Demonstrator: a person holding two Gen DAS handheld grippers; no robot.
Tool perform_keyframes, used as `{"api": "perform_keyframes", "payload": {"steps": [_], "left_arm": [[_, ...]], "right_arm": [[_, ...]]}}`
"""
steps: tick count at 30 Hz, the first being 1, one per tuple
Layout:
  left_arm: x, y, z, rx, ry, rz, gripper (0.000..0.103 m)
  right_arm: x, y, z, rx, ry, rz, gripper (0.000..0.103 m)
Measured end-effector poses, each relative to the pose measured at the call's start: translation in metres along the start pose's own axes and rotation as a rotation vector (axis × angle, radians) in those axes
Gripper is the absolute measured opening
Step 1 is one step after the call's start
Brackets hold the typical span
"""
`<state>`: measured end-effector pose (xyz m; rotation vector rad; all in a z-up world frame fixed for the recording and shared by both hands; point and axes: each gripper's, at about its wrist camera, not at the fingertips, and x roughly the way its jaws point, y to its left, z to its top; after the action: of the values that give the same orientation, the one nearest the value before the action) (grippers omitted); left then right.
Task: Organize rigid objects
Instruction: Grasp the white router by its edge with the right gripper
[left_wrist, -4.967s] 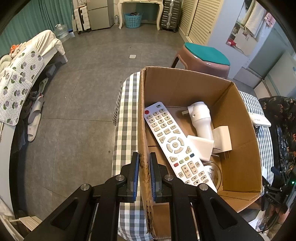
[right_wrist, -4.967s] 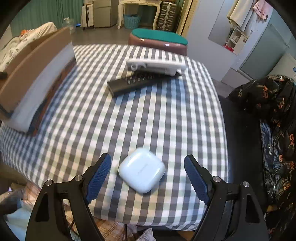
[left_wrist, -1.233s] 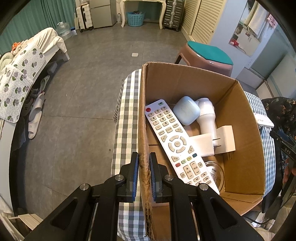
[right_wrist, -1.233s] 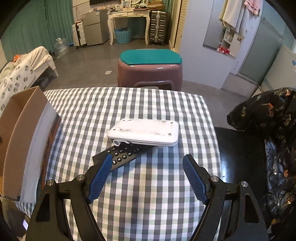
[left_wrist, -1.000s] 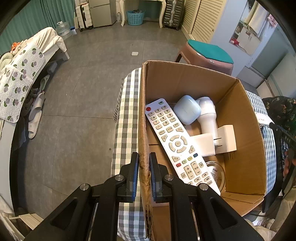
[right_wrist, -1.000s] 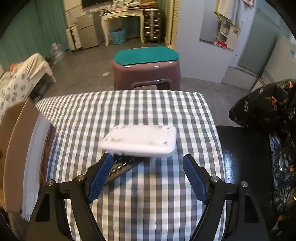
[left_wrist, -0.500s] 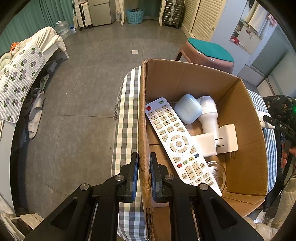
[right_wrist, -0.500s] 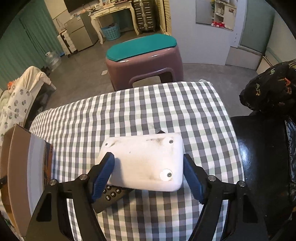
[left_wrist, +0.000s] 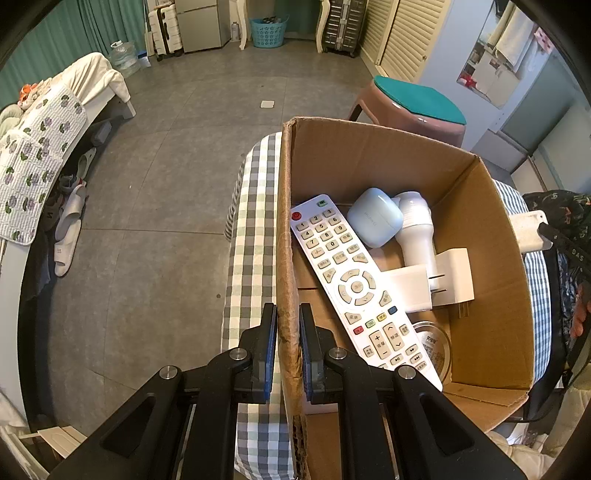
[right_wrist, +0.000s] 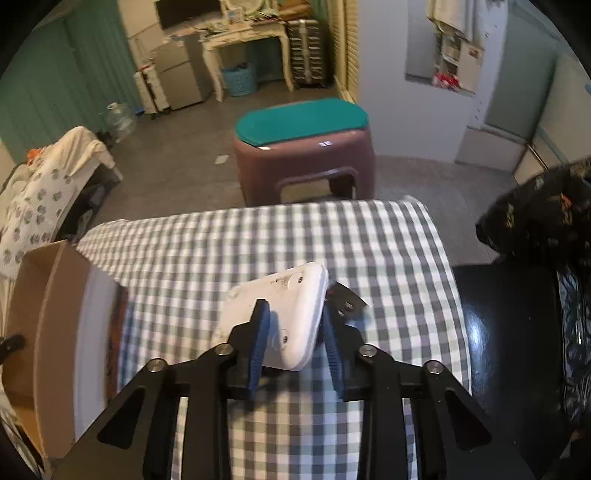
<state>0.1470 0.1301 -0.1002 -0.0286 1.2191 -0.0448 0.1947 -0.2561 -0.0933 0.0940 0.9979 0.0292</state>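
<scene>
My left gripper (left_wrist: 287, 328) is shut on the near left wall of the cardboard box (left_wrist: 286, 236), which stands on the checked table. Inside lie a white remote (left_wrist: 351, 280), a pale blue earbud case (left_wrist: 375, 217), a white handheld device (left_wrist: 415, 230), white plug adapters (left_wrist: 439, 280) and a round tin (left_wrist: 434, 343). My right gripper (right_wrist: 295, 332) is shut on a flat white device (right_wrist: 284, 314), held tilted above the table. The black remote (right_wrist: 345, 299) peeks out behind it. The white device's end also shows in the left wrist view (left_wrist: 530, 230).
The checked tablecloth (right_wrist: 258, 240) covers the table. A purple stool with a teal top (right_wrist: 303, 147) stands beyond its far edge. A dark floral garment (right_wrist: 543, 218) lies at the right. The box (right_wrist: 48, 332) is at the table's left end.
My right gripper closed on the flat white device and lifted it off the black remote, tilting it. Earlier, the blue earbud case went from the table into the box. The left gripper stayed put.
</scene>
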Motion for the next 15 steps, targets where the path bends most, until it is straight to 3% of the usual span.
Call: {"api": "perform_keyframes", "payload": {"steps": [5,8,11,14,15], "left_arm": [[0.0,0.0,0.0,0.0,0.0,0.001,0.011],[0.0,0.0,0.0,0.001,0.0,0.001,0.011],[0.0,0.0,0.0,0.001,0.0,0.001,0.011],[0.0,0.0,0.0,0.0,0.0,0.0,0.011],[0.0,0.0,0.0,-0.001,0.0,0.0,0.011]], "right_arm": [[-0.008,0.025,-0.003,-0.063,-0.028,0.064,0.023],[-0.006,0.038,-0.004,-0.114,-0.053,0.011,0.024],[-0.006,0.042,-0.001,-0.113,-0.059,0.022,0.026],[-0.005,0.045,0.002,-0.12,-0.058,0.038,0.031],[-0.005,0.047,0.002,-0.125,-0.055,0.041,0.037]]}}
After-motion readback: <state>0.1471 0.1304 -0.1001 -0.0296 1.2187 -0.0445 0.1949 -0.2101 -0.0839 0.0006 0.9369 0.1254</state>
